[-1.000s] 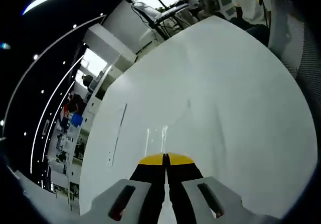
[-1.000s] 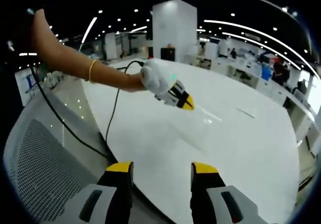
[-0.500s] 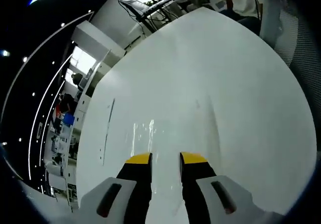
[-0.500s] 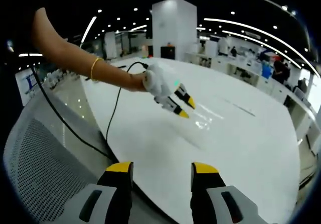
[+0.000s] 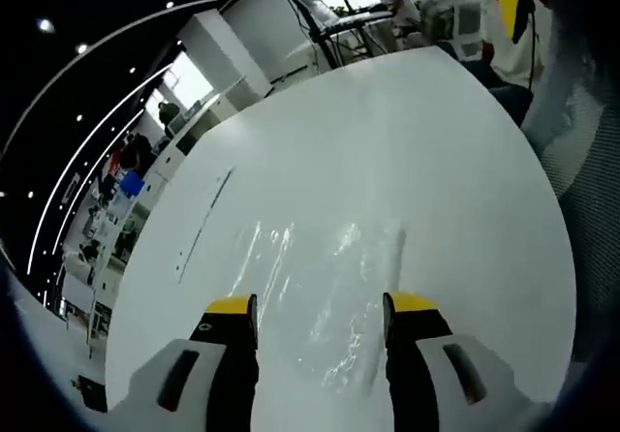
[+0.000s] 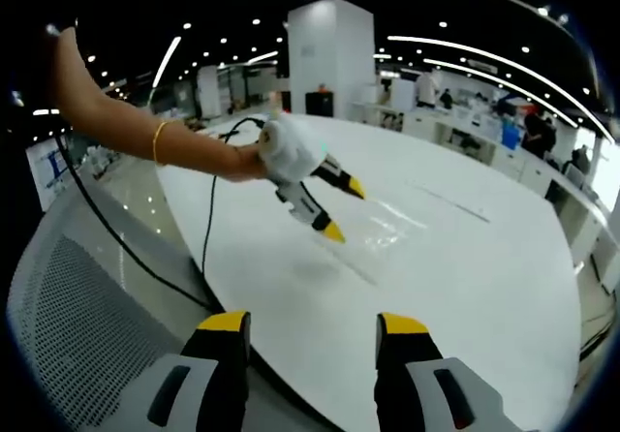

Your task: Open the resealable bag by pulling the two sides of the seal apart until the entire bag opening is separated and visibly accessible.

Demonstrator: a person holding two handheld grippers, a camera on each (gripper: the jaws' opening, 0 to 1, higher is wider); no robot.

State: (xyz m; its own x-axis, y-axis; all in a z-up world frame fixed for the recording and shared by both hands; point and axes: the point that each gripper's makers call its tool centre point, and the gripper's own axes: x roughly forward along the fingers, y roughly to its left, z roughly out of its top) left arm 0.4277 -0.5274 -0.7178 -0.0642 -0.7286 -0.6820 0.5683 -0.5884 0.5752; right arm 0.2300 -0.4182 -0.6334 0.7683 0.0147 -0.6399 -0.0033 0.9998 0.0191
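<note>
A clear resealable bag (image 5: 325, 292) lies flat on the white round table (image 5: 387, 161), glinting just ahead of my left gripper (image 5: 320, 306), whose yellow-tipped jaws stand open above it with nothing held. In the right gripper view the same bag (image 6: 383, 227) shows as a faint shine on the table (image 6: 465, 277), and the left gripper (image 6: 339, 209), held by a white-gloved hand (image 6: 286, 151), hovers open over it. My right gripper (image 6: 312, 324) is open near the table's near edge, well short of the bag.
A grey mesh chair back (image 6: 68, 335) and a black cable (image 6: 208, 238) lie left of the right gripper. A thin dark line (image 5: 203, 224) marks the table left of the bag. People and desks (image 5: 436, 15) stand beyond the table's far edge.
My left gripper went from shut to wide open and let go of the bag, which now lies on the table. The right gripper stayed open and barely moved.
</note>
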